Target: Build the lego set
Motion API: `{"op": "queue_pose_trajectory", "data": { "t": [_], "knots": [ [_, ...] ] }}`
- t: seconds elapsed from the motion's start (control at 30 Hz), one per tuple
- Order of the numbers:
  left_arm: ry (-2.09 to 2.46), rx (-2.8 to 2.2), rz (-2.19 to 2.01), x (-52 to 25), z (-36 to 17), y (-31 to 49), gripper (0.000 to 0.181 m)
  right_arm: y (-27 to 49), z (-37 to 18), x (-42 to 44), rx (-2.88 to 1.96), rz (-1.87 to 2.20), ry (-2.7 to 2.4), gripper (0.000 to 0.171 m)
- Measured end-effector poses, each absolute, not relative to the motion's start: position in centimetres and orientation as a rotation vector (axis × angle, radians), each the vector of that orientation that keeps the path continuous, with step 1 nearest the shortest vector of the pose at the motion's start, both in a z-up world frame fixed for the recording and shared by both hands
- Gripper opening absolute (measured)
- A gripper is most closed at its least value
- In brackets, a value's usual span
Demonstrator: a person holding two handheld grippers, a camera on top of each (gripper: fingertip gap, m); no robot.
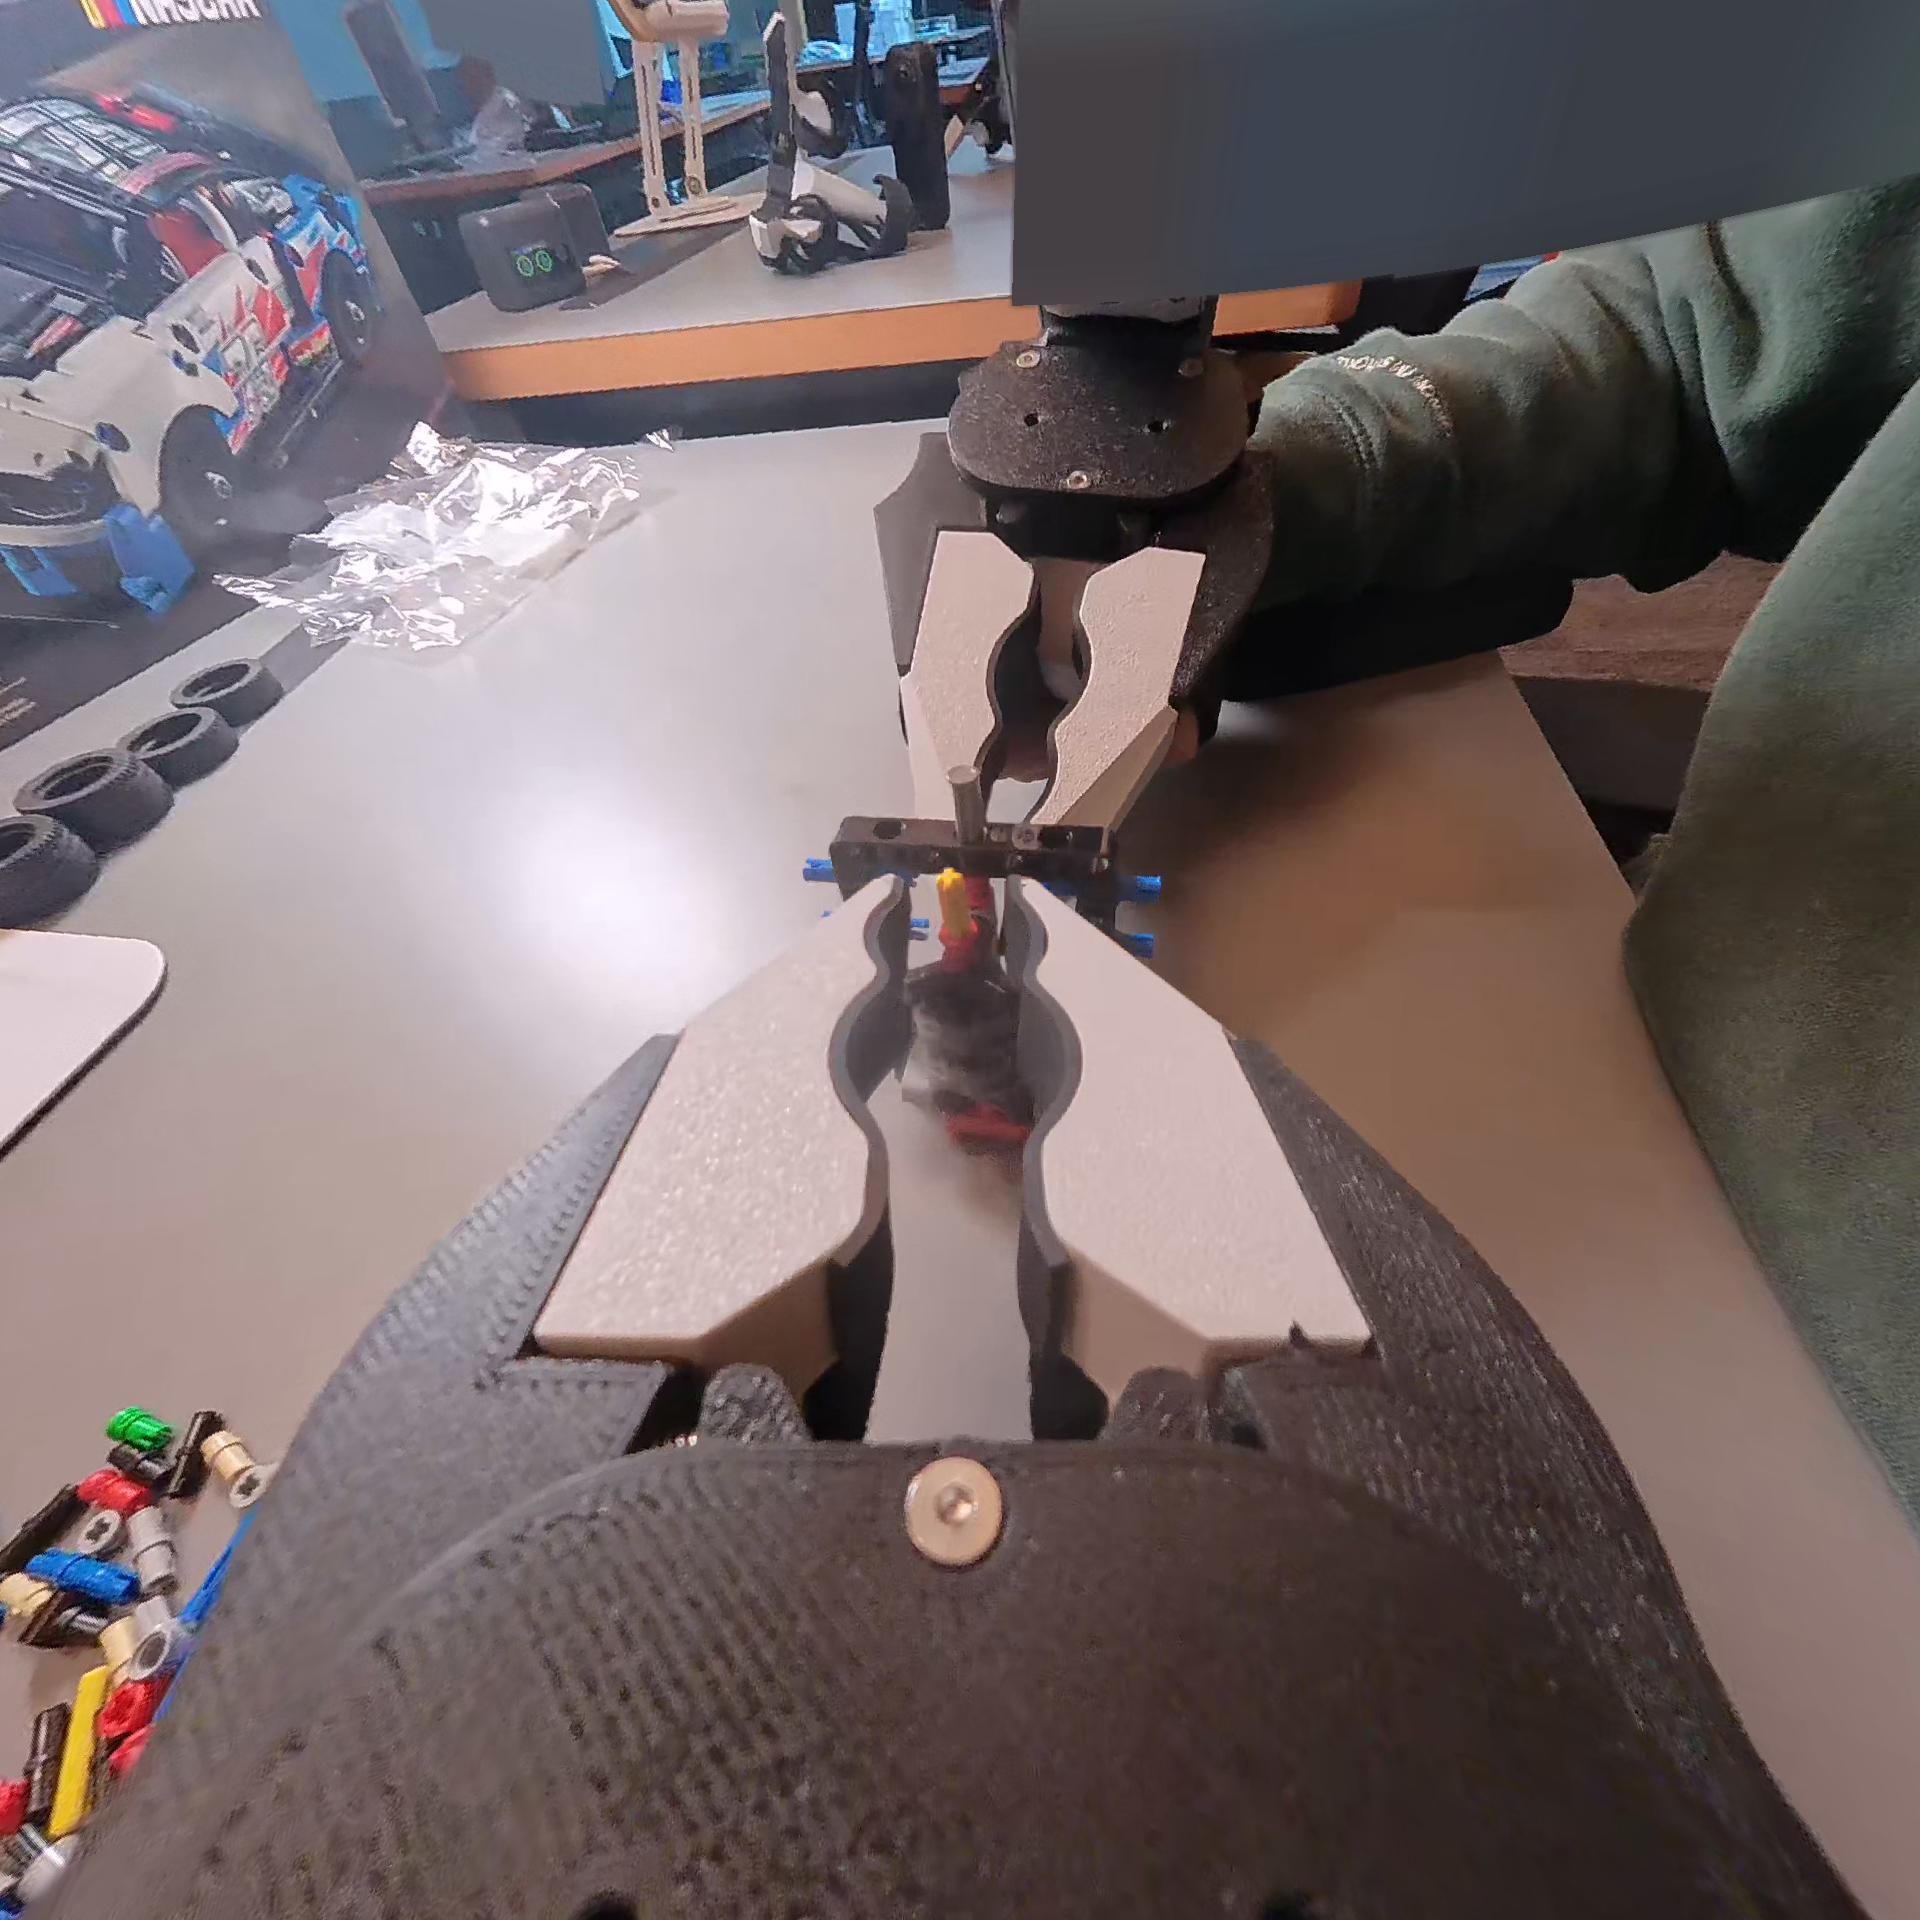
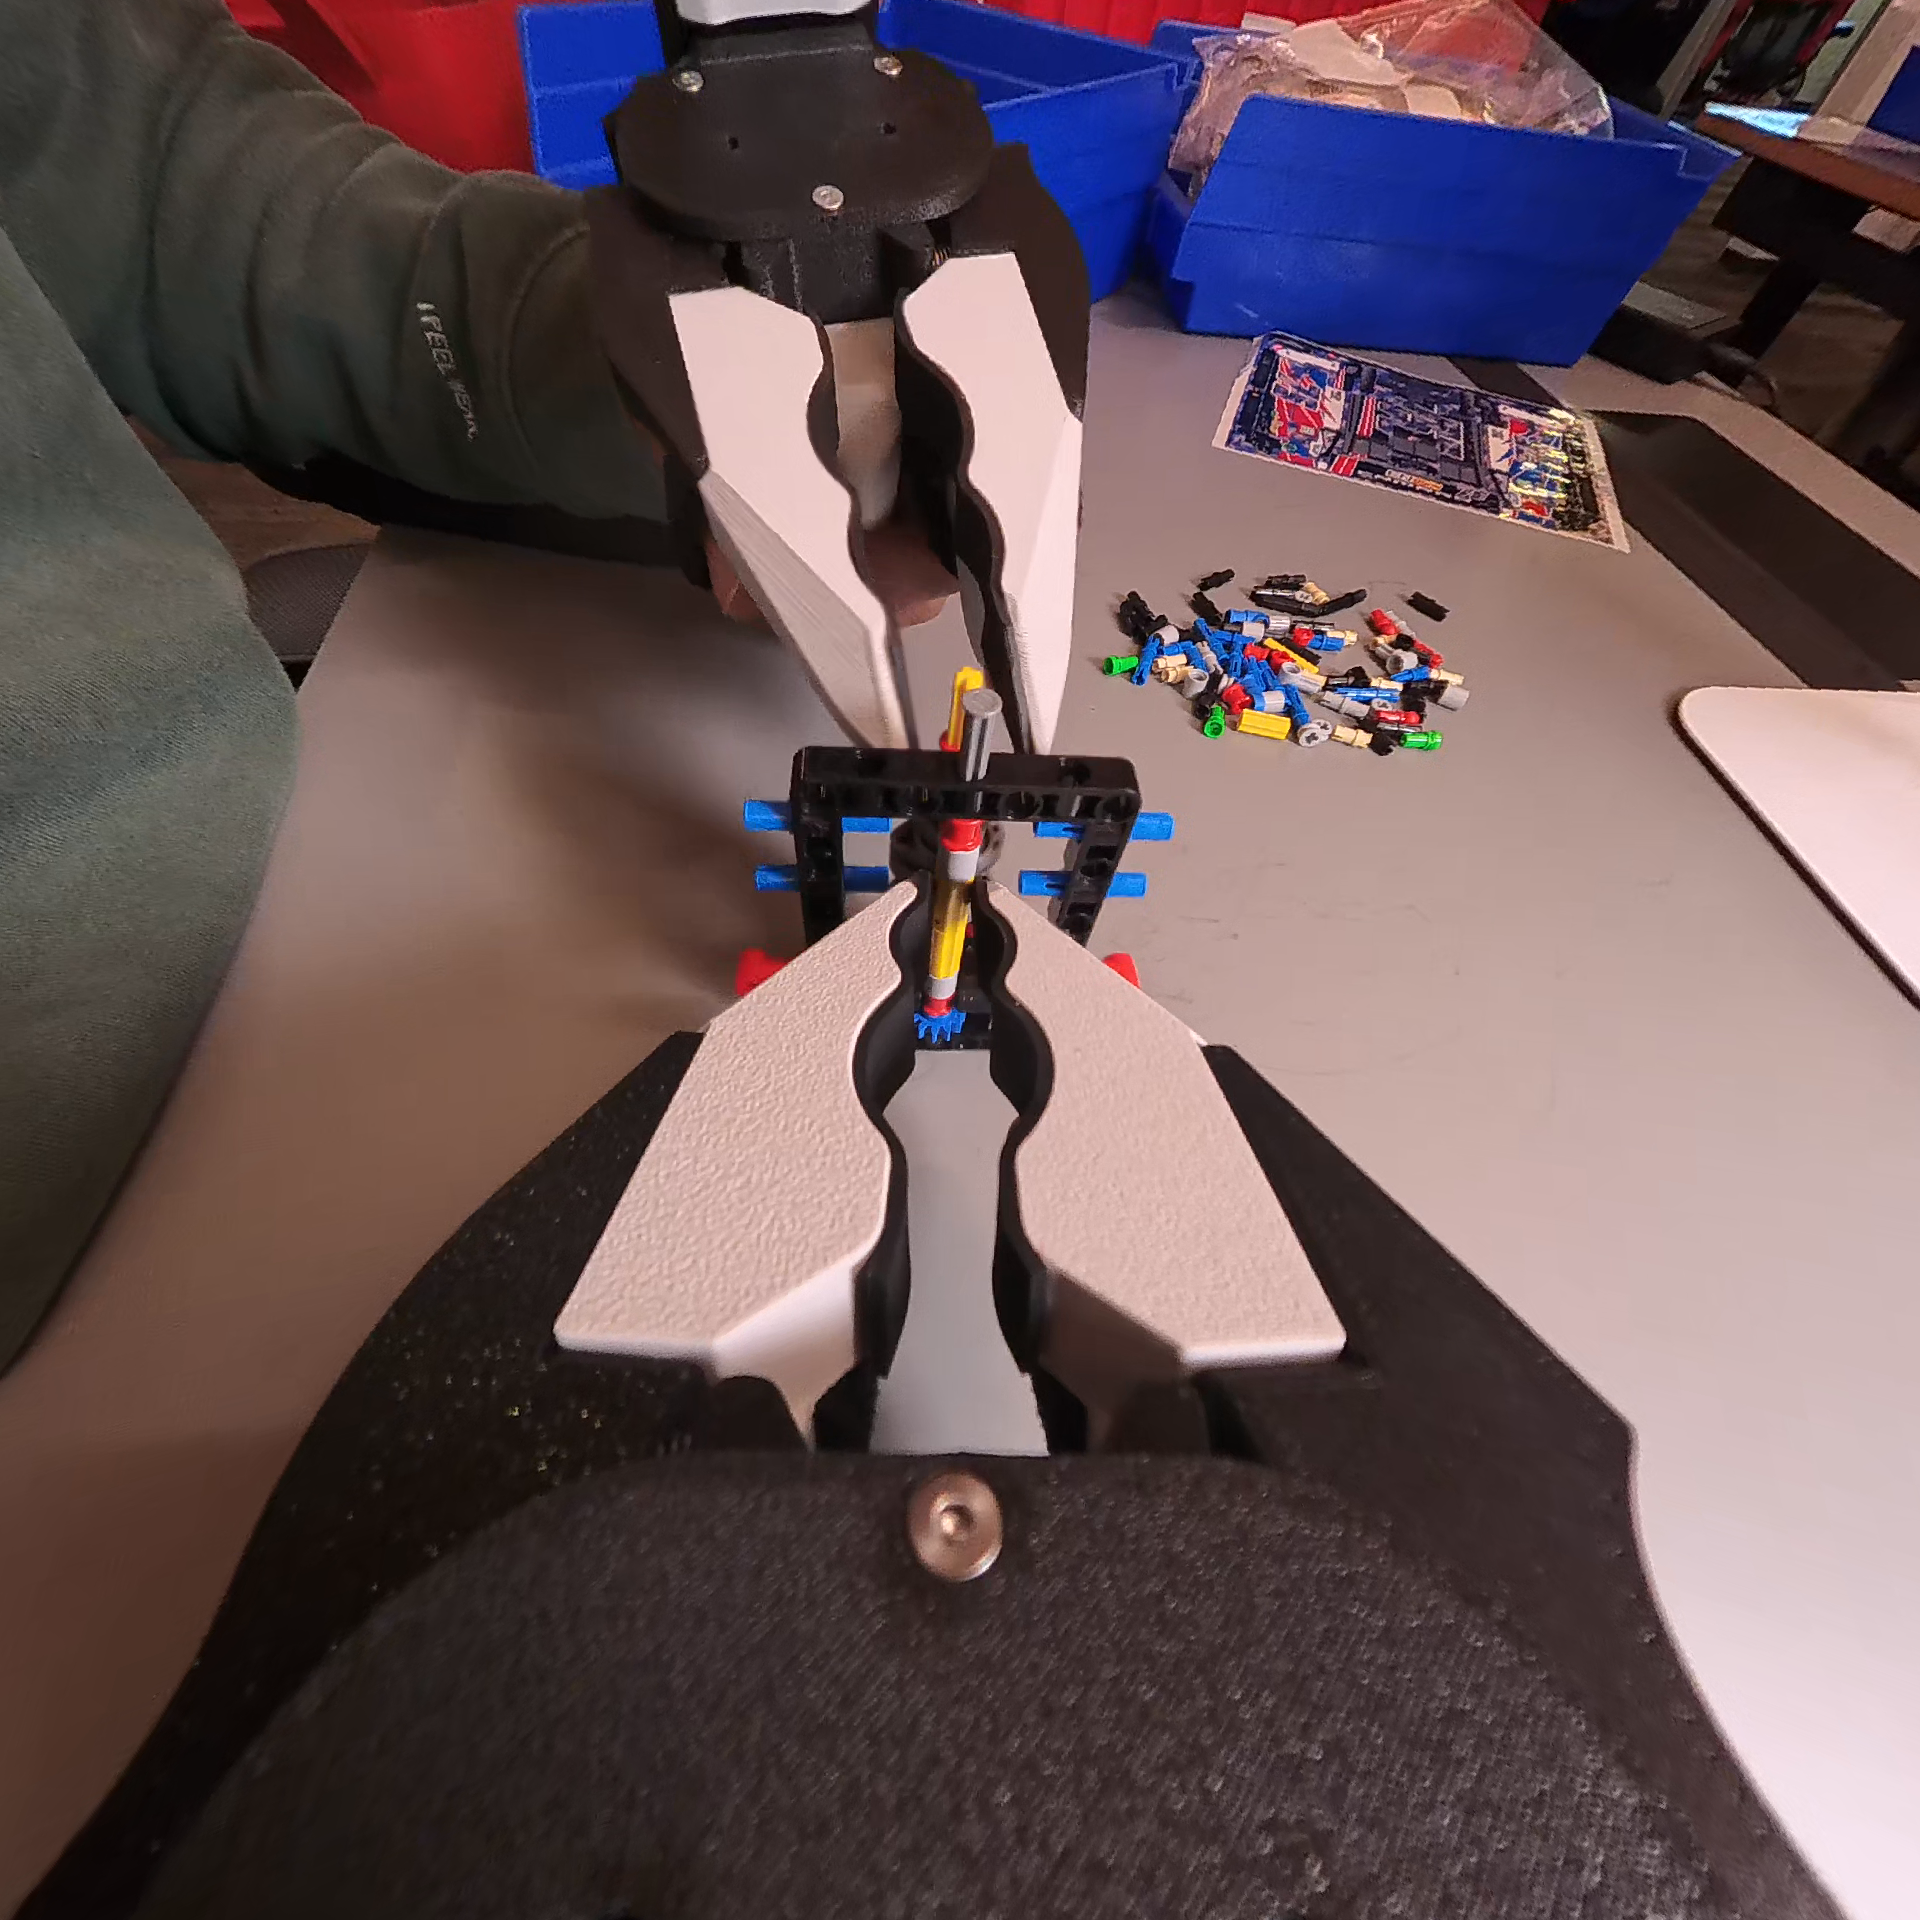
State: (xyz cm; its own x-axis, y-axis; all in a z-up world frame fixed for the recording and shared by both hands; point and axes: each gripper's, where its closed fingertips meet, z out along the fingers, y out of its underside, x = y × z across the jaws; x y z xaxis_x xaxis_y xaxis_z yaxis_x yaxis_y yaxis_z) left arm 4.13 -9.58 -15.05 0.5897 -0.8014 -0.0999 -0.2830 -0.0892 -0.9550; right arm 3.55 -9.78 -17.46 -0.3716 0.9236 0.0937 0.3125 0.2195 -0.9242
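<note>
Loose pin pile (image 1: 99, 1579) lies far left, within reach for later steps. Left gripper (image 1: 951, 899) clamps black frame assembly (image 1: 971, 844) mid-table (image 1: 582, 831), steadying it. Right gripper (image 1: 1003, 821), jaws nearly shut, pinches frame's opposite edge beside grey axle (image 1: 964, 800), apparently bracing for seating.

Blue bins (image 2: 1434, 218) stand behind; crumpled clear plastic (image 1: 457, 540) lies on the table (image 1: 520, 883).

Blk textured tool (image 1: 951, 883) w/ white fingers (image 1: 748, 1122); green sleeve (image 1: 1507, 457).
</note>
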Motion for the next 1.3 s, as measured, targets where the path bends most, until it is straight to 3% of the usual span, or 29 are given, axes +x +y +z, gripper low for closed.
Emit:
{"op": "queue_pose_trajectory", "data": {
  "t": [0.17,0.37,1.3],
  "knots": [
    [0.962,-1.694,-0.562,4.6,-15.9,-9.7,0.020,-9.8,-17.5,3.6,-1.143,1.147,-1.820,0.005],
    [0.962,-1.712,-0.523,4.6,-16.2,-9.4,0.006,-9.8,-17.5,3.7,-1.133,1.127,-1.825,0.005],
    [0.940,-1.709,-0.579,4.7,-16.1,-9.5,0.005,-9.7,-17.5,3.7,-1.137,1.139,-1.819,0.004]
  ]
}}
